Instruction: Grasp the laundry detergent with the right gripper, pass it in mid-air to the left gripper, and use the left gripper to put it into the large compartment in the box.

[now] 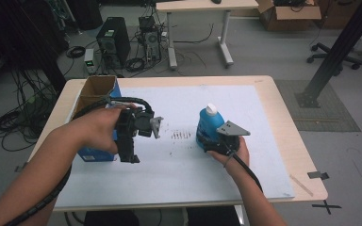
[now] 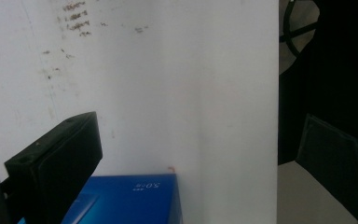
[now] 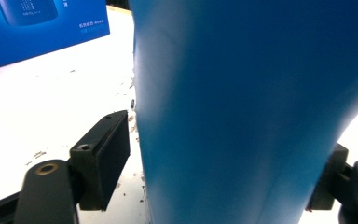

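Right gripper (image 1: pixel 215 143): the jaws are set either side of the blue bottle (image 1: pixel 208 126); in the right gripper view the left pad sits just beside the bottle wall (image 3: pixel 242 112) and the far pad is against it, so a full pinch cannot be confirmed.
Left gripper (image 1: pixel 131 136): it is held over the near end of the blue box (image 1: pixel 95 154); in its own view the jaws are seen spread wide, with nothing between them.
Bottle: it stands upright, white cap (image 1: pixel 210 109) on top, on the white mat right of centre.
Step in hand, judged: the bottle is being grasped; the pads are best closed squarely on the lower body before any lift.
Surface: a white mat (image 1: pixel 264 155) with dark scuff marks (image 1: pixel 181 135) is laid on a wooden table (image 1: pixel 283 99).
Room: a computer tower (image 1: pixel 113 40), loose cables, a second desk (image 1: pixel 202 5) and a cardboard box (image 1: pixel 290 14) are seen on the floor beyond.
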A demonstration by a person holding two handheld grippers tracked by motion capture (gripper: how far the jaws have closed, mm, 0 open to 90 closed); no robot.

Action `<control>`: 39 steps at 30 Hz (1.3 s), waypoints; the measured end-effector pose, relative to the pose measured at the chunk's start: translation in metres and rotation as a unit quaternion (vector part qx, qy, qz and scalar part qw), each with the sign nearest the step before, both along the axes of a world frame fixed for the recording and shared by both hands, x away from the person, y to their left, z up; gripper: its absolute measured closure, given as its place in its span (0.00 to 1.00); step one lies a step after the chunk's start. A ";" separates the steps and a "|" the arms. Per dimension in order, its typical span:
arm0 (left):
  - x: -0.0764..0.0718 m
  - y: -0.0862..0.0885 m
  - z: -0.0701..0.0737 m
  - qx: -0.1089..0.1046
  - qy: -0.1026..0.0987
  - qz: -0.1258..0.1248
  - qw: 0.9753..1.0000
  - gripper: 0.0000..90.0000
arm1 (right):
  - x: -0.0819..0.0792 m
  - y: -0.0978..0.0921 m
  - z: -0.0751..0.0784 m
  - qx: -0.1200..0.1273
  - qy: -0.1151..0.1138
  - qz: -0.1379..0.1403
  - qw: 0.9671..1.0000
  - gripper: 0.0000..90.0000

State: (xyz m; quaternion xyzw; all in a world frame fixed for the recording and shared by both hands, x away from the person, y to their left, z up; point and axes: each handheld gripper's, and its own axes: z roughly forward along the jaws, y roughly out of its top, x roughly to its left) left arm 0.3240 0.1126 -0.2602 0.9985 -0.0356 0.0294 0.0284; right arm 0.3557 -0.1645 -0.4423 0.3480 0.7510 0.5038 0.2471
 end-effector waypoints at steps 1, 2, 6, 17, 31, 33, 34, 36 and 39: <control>0.000 0.000 0.000 0.000 0.000 0.000 1.000 0.00 | 0.000 0.000 0.000 0.001 0.000 0.001 1.000 0.28; 0.000 0.000 0.000 0.000 0.000 0.000 1.000 0.00 | 0.000 0.000 0.000 0.004 0.001 0.002 1.000 0.28; 0.000 0.000 0.000 -0.001 -0.001 0.000 1.000 0.00 | 0.000 0.000 -0.001 0.004 0.002 0.004 1.000 0.30; 0.000 -0.001 0.000 -0.002 -0.001 0.000 1.000 0.00 | 0.000 0.001 -0.002 0.007 0.003 0.012 1.000 0.35; 0.000 -0.001 -0.001 -0.003 0.000 0.000 1.000 0.00 | 0.003 -0.001 -0.003 0.013 0.004 0.009 1.000 0.46; 0.000 -0.001 -0.001 -0.003 0.000 0.001 1.000 0.00 | 0.003 -0.002 -0.003 0.014 0.004 0.010 1.000 0.46; 0.000 -0.001 0.000 -0.003 0.000 0.000 1.000 0.00 | 0.003 -0.002 -0.003 0.015 0.003 0.011 1.000 0.46; 0.001 -0.002 0.000 -0.004 -0.002 -0.001 1.000 0.00 | 0.003 -0.003 -0.005 0.020 -0.001 0.012 1.000 0.48; 0.001 -0.004 0.000 -0.003 0.000 0.000 1.000 0.00 | 0.002 -0.003 -0.006 0.025 -0.006 0.011 1.000 0.49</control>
